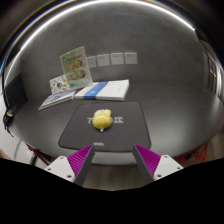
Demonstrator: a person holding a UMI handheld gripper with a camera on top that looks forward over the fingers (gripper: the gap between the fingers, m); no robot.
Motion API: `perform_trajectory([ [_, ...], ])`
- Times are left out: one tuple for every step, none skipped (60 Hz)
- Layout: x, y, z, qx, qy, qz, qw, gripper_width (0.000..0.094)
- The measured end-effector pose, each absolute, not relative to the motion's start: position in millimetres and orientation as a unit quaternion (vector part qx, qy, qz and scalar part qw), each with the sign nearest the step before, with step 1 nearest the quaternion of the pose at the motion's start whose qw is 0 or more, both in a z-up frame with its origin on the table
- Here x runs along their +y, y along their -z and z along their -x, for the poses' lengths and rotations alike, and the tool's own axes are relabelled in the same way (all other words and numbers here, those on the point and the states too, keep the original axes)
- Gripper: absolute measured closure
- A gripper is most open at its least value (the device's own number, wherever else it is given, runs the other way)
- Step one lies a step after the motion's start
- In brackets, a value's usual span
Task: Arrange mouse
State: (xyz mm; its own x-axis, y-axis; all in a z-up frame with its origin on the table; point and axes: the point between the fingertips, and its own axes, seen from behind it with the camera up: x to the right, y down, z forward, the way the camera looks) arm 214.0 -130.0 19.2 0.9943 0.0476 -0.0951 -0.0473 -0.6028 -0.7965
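**Yellow mouse waits on the dark mat, fingers apart above the bench**

From the gripper view, the gripper (110,160) hangs above the near edge of the bench (170,70) with its two fingers spread apart, and nothing is held between them. The left finger's purple pad (81,156) and the right finger's purple pad (148,157) both show clearly, with an open gap in the middle.

Just beyond the fingers lies a dark grey mouse mat (105,128). On the mat, near its far side, rests a small yellow mouse (102,119), apart from both fingers.

Behind the mat, a white book (104,90) lies flat. To the left of it a thin booklet (55,100) lies on the bench, and a printed leaflet with pictures (75,68) stands behind it.
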Motion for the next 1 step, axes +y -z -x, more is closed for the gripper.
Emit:
perform_trajectory([
  [-136.3, -19.2, -218.3, 0.005, -0.051, 0.893, 0.447, 0.0102],
])
